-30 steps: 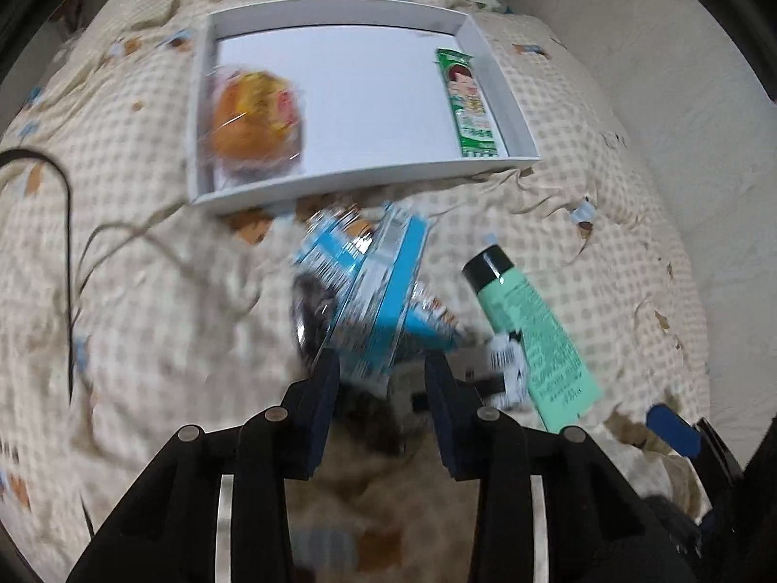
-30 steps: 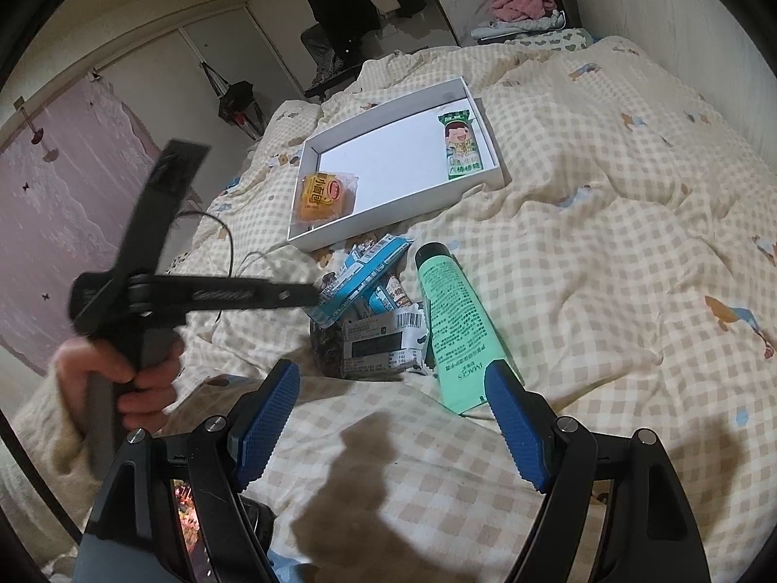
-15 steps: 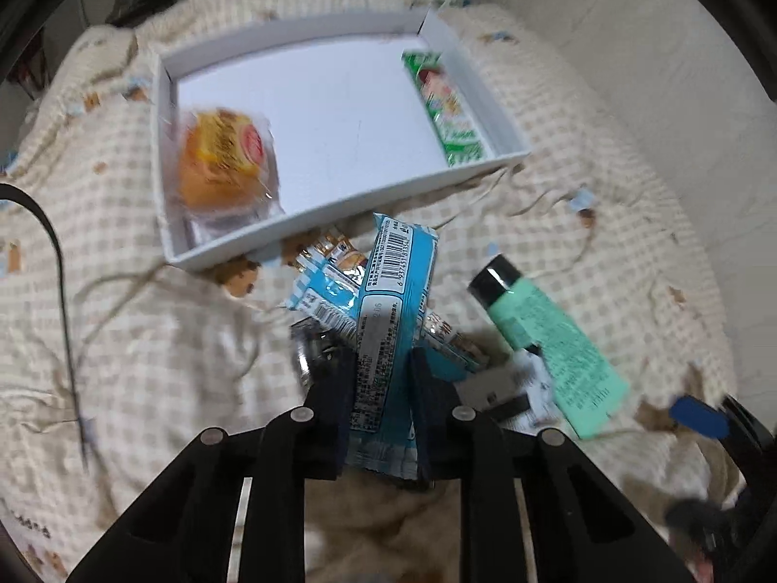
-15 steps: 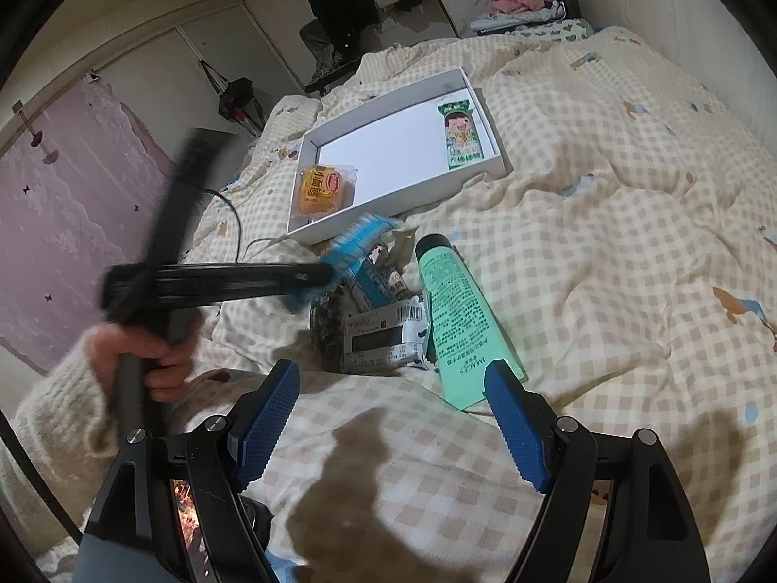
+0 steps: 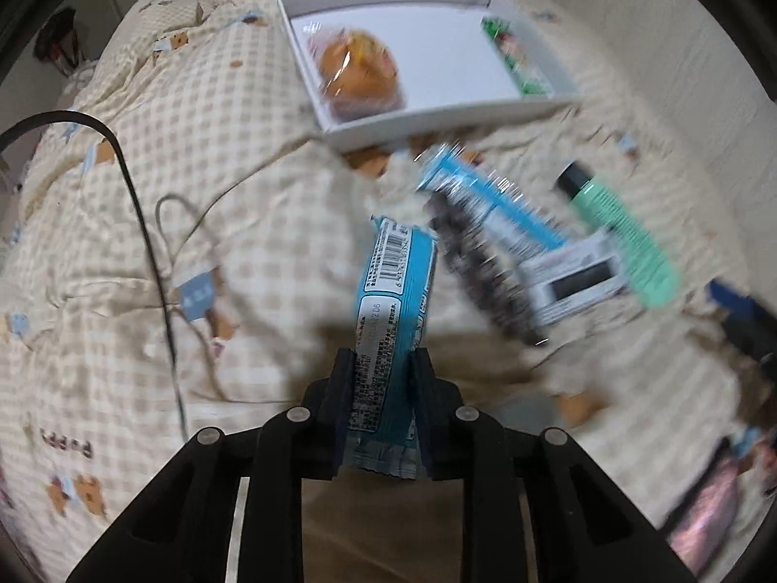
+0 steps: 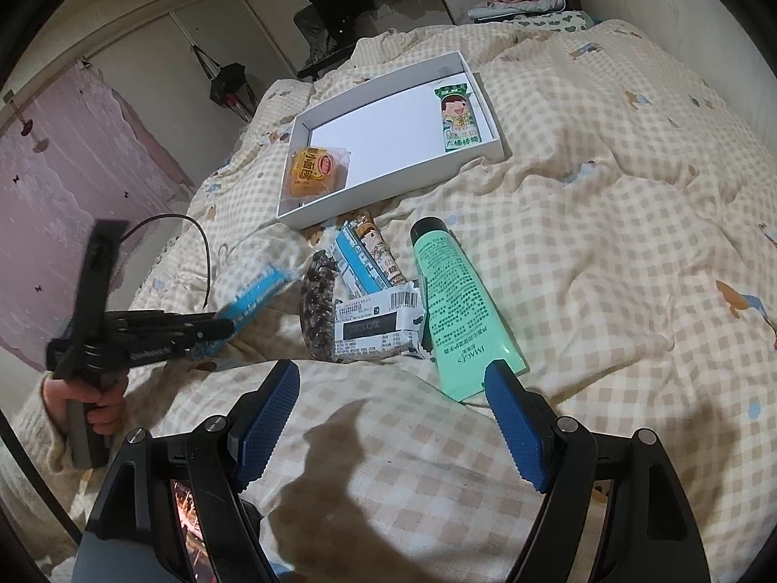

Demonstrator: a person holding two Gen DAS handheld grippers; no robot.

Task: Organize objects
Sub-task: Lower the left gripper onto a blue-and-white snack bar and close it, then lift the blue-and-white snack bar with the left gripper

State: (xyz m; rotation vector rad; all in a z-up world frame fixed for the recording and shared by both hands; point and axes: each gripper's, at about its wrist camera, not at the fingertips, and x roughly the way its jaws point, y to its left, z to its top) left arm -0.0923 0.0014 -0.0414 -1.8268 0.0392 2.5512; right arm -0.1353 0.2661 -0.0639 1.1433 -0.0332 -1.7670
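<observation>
Tongs on the left (image 5: 380,403) are squeezed on a blue snack pack (image 5: 396,291) lifted off the bed (image 6: 607,204), right tongs (image 6: 393,418) are held wide and empty, two snacks are seen in the white box (image 6: 388,194), and four things are left.

The white box's (image 6: 388,145) middle lies bare (2 packets hug its ends); quilt (image 6: 607,243) right of the green tube (image 6: 456,301) is open.

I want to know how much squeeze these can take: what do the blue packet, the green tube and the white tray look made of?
Blue packet: thin glossy plastic film, crimped end, printed barcode. Green tube: soft matte plastic, flat sealed end, hard black cap. White tray: probably matte cardboard, with thin folded walls and sharp corners.
</observation>
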